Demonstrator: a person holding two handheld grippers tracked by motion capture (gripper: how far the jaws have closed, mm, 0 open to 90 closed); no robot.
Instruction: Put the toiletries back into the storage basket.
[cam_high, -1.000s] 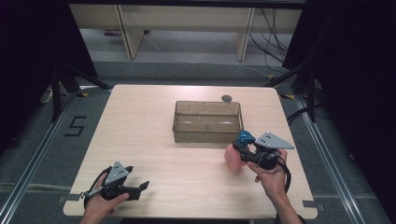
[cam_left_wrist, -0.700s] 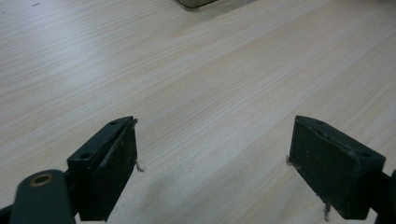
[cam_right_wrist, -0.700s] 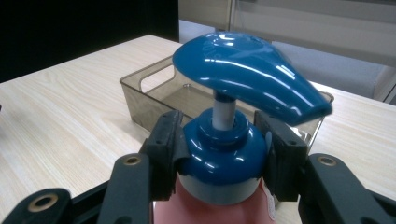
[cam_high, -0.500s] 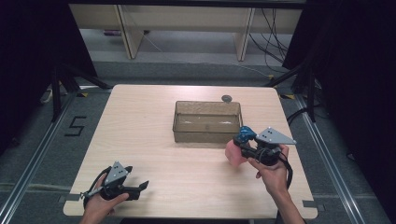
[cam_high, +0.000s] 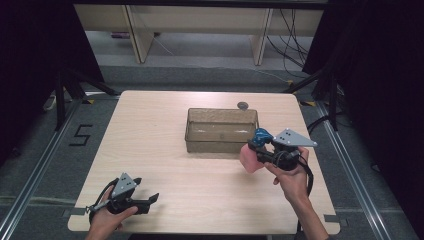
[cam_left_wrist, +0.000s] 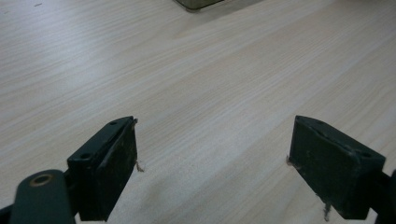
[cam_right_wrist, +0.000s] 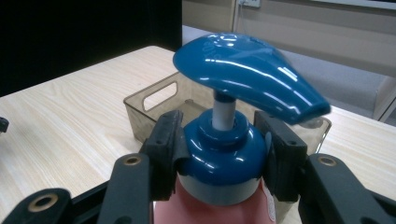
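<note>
A pink pump bottle (cam_high: 248, 157) with a blue pump head (cam_high: 260, 136) hangs above the table just right of the tray's front right corner. My right gripper (cam_high: 261, 153) is shut on its blue collar (cam_right_wrist: 224, 158); both pads press the collar's sides, and the blue spout (cam_right_wrist: 250, 74) points right in the right gripper view. The smoky clear plastic tray (cam_high: 220, 143) sits at the table's centre; I see nothing in it. My left gripper (cam_high: 152, 201) rests low near the front left corner of the table, open, with bare wood between its fingers (cam_left_wrist: 112, 165).
A small dark round object (cam_high: 243, 105) lies behind the tray near the table's far edge. The light wood table (cam_high: 150, 145) ends close to my left hand at the front. Black stands and cables line both sides on the floor.
My right gripper has carried the pink bottle a little up and toward the tray's front right corner. The left gripper has stayed put.
</note>
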